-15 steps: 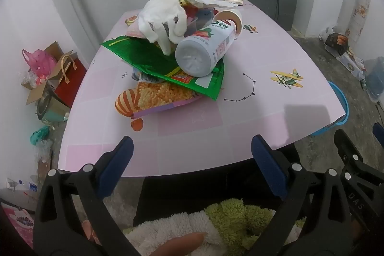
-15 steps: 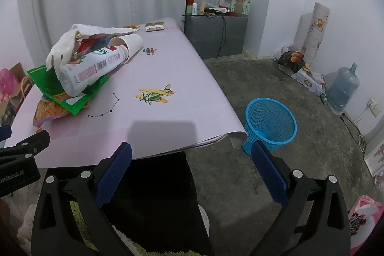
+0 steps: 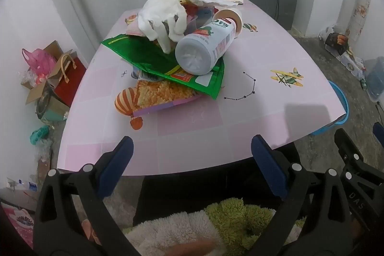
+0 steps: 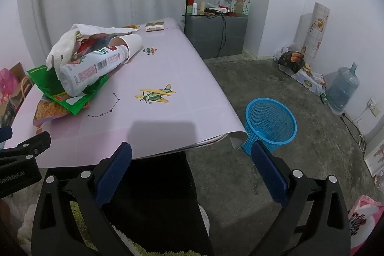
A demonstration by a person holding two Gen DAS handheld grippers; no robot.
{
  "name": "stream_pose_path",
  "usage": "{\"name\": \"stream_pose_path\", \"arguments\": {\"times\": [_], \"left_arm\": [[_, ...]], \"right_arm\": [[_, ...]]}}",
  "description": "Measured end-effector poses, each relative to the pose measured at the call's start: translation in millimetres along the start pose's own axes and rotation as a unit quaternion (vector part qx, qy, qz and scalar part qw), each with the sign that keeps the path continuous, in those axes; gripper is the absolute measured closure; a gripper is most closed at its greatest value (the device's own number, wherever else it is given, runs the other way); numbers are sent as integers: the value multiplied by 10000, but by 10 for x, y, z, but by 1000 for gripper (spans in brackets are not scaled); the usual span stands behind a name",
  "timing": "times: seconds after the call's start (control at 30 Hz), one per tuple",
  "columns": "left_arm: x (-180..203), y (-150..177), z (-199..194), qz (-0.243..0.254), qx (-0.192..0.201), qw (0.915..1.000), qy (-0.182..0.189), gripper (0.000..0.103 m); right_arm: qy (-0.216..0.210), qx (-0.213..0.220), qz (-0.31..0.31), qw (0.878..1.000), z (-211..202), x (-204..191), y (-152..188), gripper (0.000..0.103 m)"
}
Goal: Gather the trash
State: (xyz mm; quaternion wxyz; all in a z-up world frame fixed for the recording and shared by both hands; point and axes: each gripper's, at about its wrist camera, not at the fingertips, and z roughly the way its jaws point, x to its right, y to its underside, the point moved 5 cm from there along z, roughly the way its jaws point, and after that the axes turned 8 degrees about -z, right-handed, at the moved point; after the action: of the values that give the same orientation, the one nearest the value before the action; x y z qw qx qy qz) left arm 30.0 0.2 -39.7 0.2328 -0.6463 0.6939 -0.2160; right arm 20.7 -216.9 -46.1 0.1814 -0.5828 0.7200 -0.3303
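Left wrist | trash pile: white bottle atop green wrapper | both fingers spread, empty

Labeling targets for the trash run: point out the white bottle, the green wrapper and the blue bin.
white bottle (image 3: 211, 44): left wrist view, label side.
green wrapper (image 3: 144, 56): left wrist view, flat upper face.
blue bin (image 4: 271, 121): right wrist view, mesh wall.
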Motion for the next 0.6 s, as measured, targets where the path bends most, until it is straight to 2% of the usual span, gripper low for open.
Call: {"name": "stream_pose_path", "arguments": {"times": [0.6], "left_arm": [[27,18,-24,2,21,10000,81,9]], "right_arm": [[3,9,-4,10000,-11,-12,-8,6]]}}
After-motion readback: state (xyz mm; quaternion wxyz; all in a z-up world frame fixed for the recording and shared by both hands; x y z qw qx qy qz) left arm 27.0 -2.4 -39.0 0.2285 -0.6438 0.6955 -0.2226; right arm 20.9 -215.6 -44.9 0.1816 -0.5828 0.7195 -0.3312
